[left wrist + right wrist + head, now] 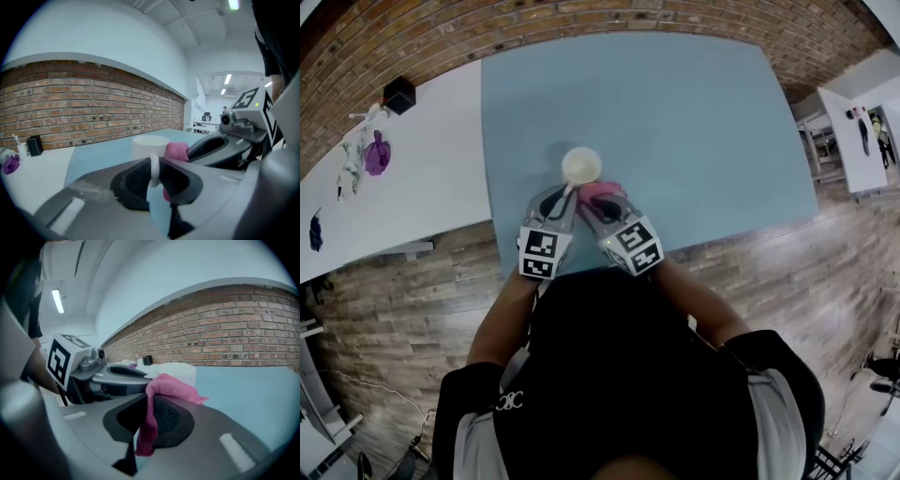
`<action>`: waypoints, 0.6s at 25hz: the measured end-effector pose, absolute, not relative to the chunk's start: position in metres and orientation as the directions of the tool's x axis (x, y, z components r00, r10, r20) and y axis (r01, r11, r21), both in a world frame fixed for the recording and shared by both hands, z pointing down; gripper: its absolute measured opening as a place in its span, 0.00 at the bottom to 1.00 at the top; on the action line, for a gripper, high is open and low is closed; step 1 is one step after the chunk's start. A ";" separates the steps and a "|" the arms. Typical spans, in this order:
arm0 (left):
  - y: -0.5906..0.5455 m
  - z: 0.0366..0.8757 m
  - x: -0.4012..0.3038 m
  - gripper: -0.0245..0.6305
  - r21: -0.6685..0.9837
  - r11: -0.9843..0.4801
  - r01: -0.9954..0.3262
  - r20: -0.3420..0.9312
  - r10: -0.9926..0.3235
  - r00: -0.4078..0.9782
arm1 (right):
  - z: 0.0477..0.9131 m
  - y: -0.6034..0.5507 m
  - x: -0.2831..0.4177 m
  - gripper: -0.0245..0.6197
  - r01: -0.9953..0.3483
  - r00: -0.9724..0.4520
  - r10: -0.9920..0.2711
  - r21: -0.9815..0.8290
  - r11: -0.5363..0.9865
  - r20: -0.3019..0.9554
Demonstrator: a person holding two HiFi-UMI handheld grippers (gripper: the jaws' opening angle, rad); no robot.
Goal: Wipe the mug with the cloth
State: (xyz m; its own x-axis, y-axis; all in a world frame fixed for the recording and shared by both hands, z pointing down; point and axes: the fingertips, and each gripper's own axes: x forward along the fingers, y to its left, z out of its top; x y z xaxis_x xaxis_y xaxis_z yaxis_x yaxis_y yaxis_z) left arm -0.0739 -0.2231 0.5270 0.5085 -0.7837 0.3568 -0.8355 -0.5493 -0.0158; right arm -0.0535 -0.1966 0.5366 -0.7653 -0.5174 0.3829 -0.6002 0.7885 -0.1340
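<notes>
Left gripper (153, 174): jaws pinched on the thin handle (154, 168) of a white ceramic mug (581, 166).
Right gripper (149, 416): jaws clamped on a pink terry cloth (171, 385). One end hangs below the pads and the other is bunched at the mug's side, beside the handle.
Mug: upright, mouth upward, over the near middle of a pale blue table top (694, 112).
White table (422, 159): adjoins at the left and carries small items.
Brick wall (243, 329): behind both tables.
</notes>
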 end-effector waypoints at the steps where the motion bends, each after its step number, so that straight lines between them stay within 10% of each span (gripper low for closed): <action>1: -0.222 0.524 -0.073 0.13 -0.017 -0.554 -0.832 0.348 -0.784 0.515 | 0.542 -0.195 -0.052 0.11 -0.601 -0.761 -0.514 -0.131 0.789 0.397; 15: -0.203 0.496 -0.065 0.12 -0.080 -0.679 -0.730 0.298 -0.715 0.632 | 0.541 -0.230 0.010 0.11 -0.727 -0.684 -0.634 -0.267 0.632 0.361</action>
State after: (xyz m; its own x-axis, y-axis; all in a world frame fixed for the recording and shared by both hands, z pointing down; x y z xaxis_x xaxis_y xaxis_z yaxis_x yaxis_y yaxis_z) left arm -0.0647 -0.2030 0.4956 0.6323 -0.7152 0.2977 -0.7301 -0.6787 -0.0798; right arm 0.0101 -0.2296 0.5409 -0.6840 -0.6336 0.3614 -0.7270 0.6325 -0.2671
